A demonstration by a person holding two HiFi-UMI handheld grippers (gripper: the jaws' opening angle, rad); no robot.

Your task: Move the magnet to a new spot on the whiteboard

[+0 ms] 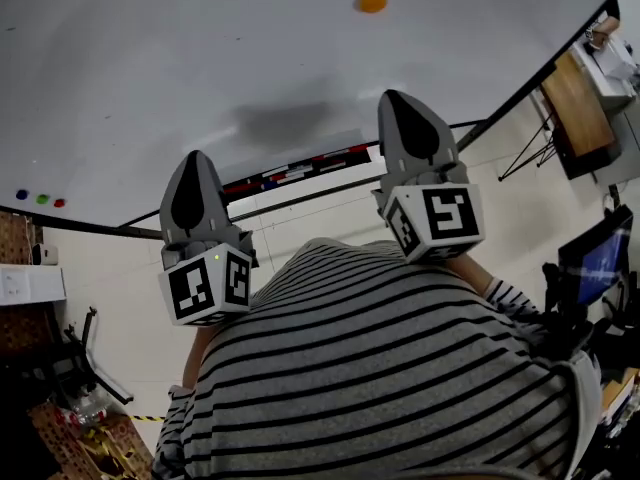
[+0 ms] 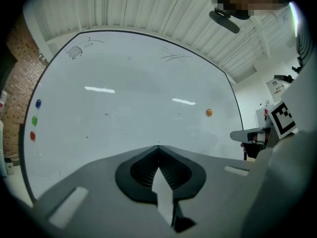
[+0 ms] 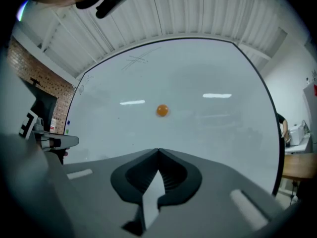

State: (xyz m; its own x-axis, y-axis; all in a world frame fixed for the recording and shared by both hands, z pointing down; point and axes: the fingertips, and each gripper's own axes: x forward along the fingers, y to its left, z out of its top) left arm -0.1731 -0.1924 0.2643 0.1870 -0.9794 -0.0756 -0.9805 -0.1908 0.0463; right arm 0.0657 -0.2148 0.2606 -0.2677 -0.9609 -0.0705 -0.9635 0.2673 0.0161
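An orange round magnet [image 1: 371,2] sticks to the whiteboard [image 1: 200,58], high and right of centre; it also shows as the magnet [image 3: 162,110] straight ahead in the right gripper view and the magnet [image 2: 209,112] off to the right in the left gripper view. My right gripper [image 1: 404,101] is shut and empty, well below the magnet and apart from the board. My left gripper [image 1: 193,160] is shut too, with nothing in it, held lower and to the left.
Blue, green and red magnets [image 1: 40,199] sit in a row at the board's left edge. A marker tray [image 1: 295,173] runs along the board's lower edge. A person's striped shirt [image 1: 380,368] fills the foreground. A wooden desk [image 1: 578,98] stands right.
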